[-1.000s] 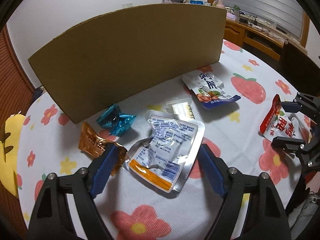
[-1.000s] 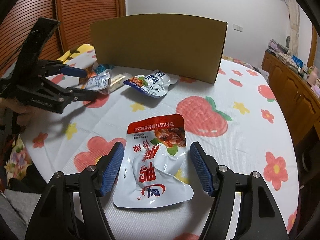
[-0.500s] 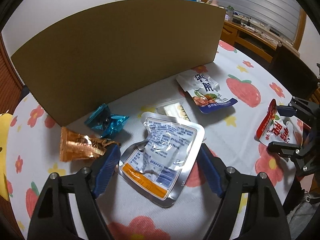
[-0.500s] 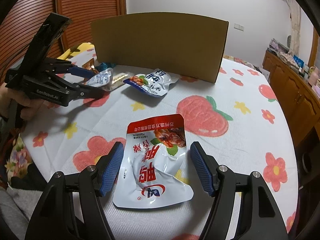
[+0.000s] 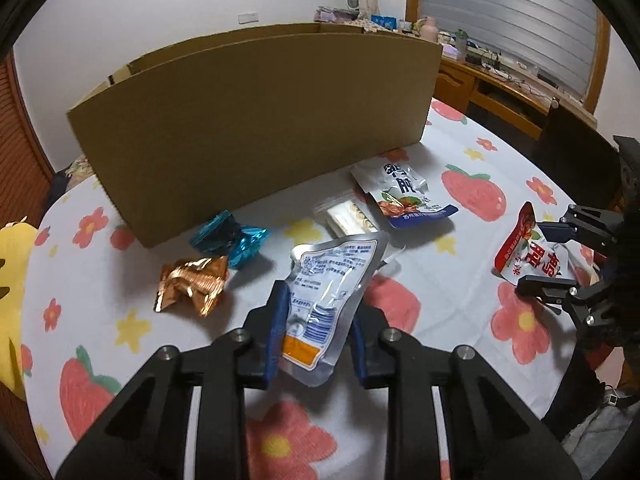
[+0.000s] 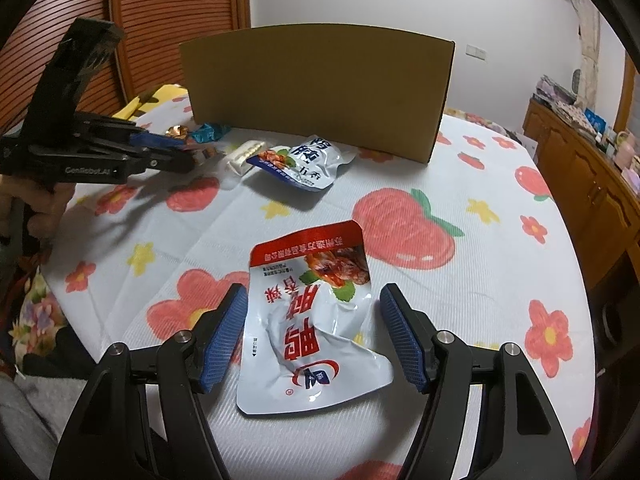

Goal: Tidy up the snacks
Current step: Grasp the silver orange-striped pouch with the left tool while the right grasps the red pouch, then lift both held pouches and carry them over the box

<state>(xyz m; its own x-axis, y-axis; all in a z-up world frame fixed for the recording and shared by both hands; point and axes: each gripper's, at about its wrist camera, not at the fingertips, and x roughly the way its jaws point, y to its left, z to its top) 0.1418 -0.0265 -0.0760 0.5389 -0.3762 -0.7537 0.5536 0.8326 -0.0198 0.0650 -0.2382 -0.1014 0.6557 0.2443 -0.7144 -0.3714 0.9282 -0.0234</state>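
Note:
My left gripper (image 5: 318, 312) is shut on a silver snack pouch (image 5: 332, 280) and holds it lifted above the table. My right gripper (image 6: 314, 320) is open, its jaws on either side of a red-and-white snack pouch (image 6: 312, 320) that lies flat on the tablecloth; this pouch also shows in the left wrist view (image 5: 532, 248). A blue-and-white pouch (image 5: 404, 196), a small clear packet (image 5: 348, 216), a blue foil wrapper (image 5: 228, 236) and a copper foil wrapper (image 5: 192, 284) lie on the table. A cardboard box (image 5: 256, 120) stands behind them.
The round table has a cloth (image 6: 460, 292) printed with flowers and strawberries. A wooden cabinet (image 6: 588, 184) stands to the right. A slatted wooden door (image 6: 168, 20) is at the back left. The left gripper (image 6: 176, 156) shows at the left of the right wrist view.
My left gripper has shut on the silver pouch and lifted it off the table. My right gripper has stayed open around the red-and-white pouch.

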